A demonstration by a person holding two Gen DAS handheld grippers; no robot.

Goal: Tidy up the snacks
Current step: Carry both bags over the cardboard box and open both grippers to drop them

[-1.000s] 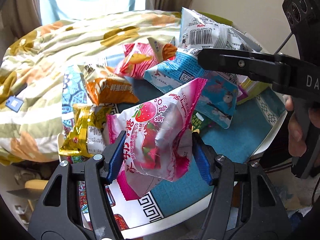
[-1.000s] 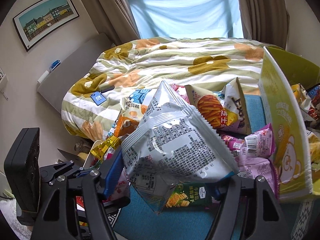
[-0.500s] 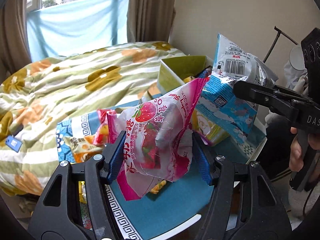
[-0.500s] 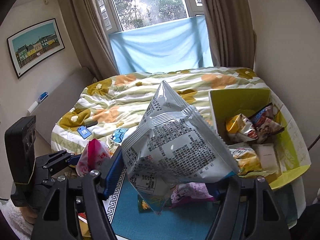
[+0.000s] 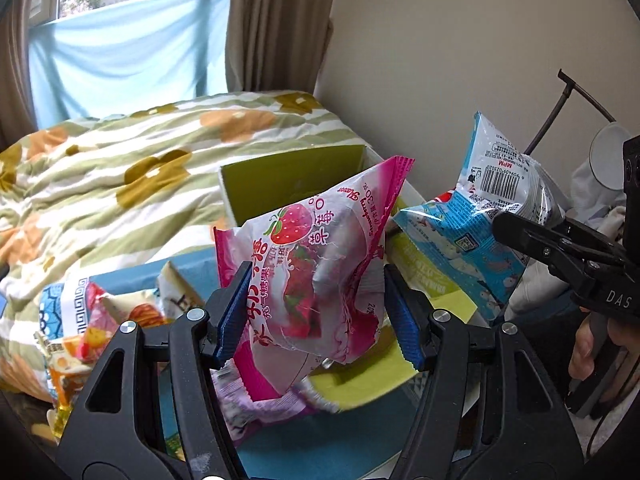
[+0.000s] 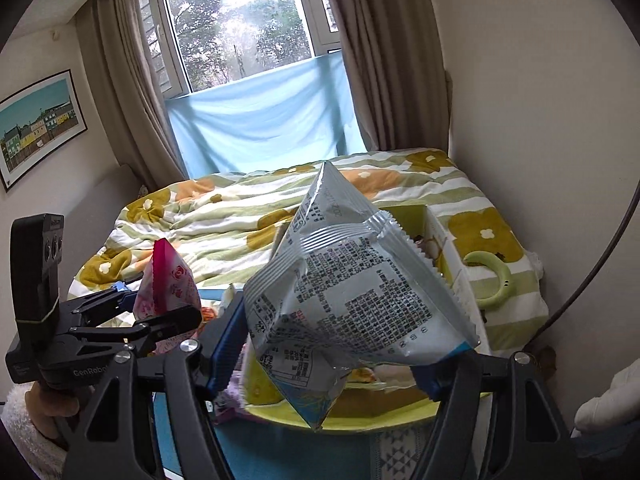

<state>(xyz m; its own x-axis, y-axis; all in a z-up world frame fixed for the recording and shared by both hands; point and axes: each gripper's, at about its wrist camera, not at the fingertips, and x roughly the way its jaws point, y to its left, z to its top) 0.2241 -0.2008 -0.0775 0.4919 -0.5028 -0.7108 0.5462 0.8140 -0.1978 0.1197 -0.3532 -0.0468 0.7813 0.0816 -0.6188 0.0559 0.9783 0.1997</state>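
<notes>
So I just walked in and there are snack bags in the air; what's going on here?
A person is sorting snacks with a handheld gripper in each hand. The left gripper is clamped on a pink strawberry snack bag, and the right gripper is clamped on a blue-and-silver snack bag. Both bags are held up near the yellow-green box, which already holds some snacks. More packets lie on the blue table.

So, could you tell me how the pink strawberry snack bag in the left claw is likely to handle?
The pink strawberry bag looks puffy and crinkled, so it is probably light and yields under the left claw. Its glossy film may be slippery. Its free lower end hangs below the pads, so it would likely flop when swung toward the green box.
</notes>
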